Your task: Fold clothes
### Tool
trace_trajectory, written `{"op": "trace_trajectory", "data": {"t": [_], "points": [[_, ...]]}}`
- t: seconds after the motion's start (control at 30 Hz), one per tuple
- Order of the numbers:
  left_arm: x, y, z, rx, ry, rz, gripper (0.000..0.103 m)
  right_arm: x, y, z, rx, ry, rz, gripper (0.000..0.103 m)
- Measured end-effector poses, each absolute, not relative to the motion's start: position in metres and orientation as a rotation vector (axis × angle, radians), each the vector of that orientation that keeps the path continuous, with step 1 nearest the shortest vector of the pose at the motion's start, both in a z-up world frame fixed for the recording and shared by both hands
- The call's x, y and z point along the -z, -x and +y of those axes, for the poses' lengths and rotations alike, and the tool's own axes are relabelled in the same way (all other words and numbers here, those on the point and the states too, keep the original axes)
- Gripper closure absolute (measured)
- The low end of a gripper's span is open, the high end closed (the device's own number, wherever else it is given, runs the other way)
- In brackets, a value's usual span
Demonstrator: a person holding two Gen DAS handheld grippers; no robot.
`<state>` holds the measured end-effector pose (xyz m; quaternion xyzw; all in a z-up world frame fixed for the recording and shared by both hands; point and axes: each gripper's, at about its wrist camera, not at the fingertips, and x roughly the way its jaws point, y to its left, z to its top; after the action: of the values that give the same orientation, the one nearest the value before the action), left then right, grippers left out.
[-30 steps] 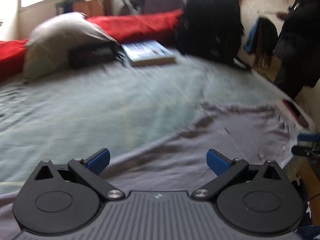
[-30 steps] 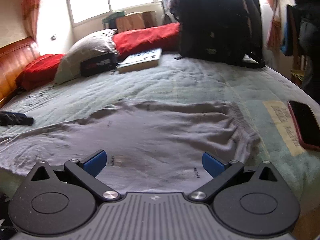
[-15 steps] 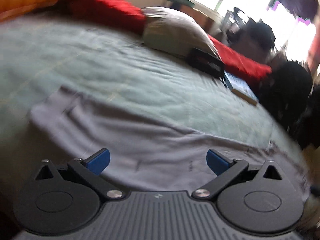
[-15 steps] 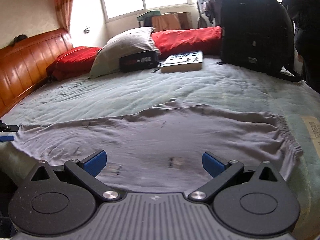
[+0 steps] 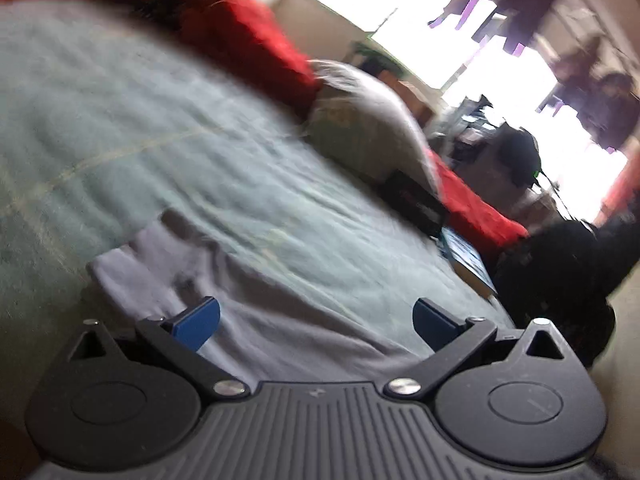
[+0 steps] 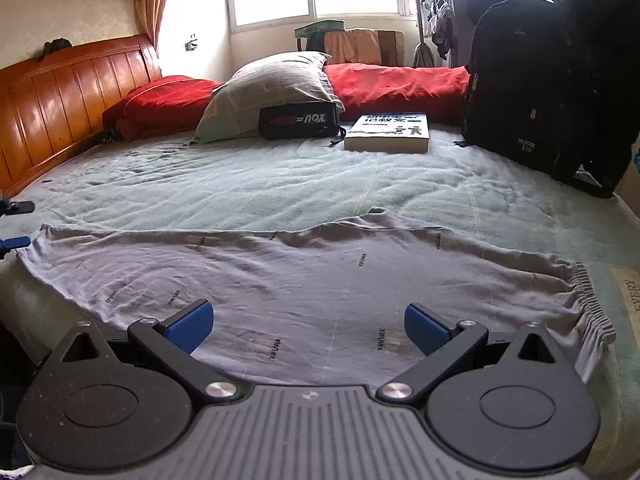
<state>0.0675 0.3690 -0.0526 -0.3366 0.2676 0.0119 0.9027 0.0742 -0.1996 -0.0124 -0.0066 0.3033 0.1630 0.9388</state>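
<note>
Two grippers gape wide over grey trousers (image 6: 312, 276) spread flat across the bed (image 6: 280, 184).
Left gripper (image 5: 316, 316), in its blurred view, hangs above the cuff end at lower left; right gripper (image 6: 308, 322) holds nothing, low centre, with the elastic waistband (image 6: 592, 304) at the right edge.

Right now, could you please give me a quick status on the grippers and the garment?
Left gripper open, right gripper open, both empty. Grey garment spread flat on bed, unfolded. Book and backpack beyond it, not obstructing.
</note>
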Motion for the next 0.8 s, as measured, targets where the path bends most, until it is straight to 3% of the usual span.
{"op": "trace_trajectory", "data": {"t": [0.1, 0.33, 0.53, 0.8], "points": [[0.067, -0.074, 0.378, -0.062, 0.728, 0.614, 0.002, 0.013, -0.075, -0.198, -0.318, 0.031, 0.621, 0.000], [0.043, -0.035, 0.372, -0.032, 0.719, 0.542, 0.001, 0.015, -0.084, -0.197, -0.350, -0.039, 0.651, 0.000], [0.071, -0.029, 0.380, -0.082, 0.829, 0.617, 0.001, 0.019, -0.084, -0.186, -0.392, -0.042, 0.675, 0.000], [0.098, -0.033, 0.405, -0.078, 1.074, 0.491, 0.001, 0.018, -0.084, -0.190, -0.371, -0.066, 0.669, 0.000]]}}
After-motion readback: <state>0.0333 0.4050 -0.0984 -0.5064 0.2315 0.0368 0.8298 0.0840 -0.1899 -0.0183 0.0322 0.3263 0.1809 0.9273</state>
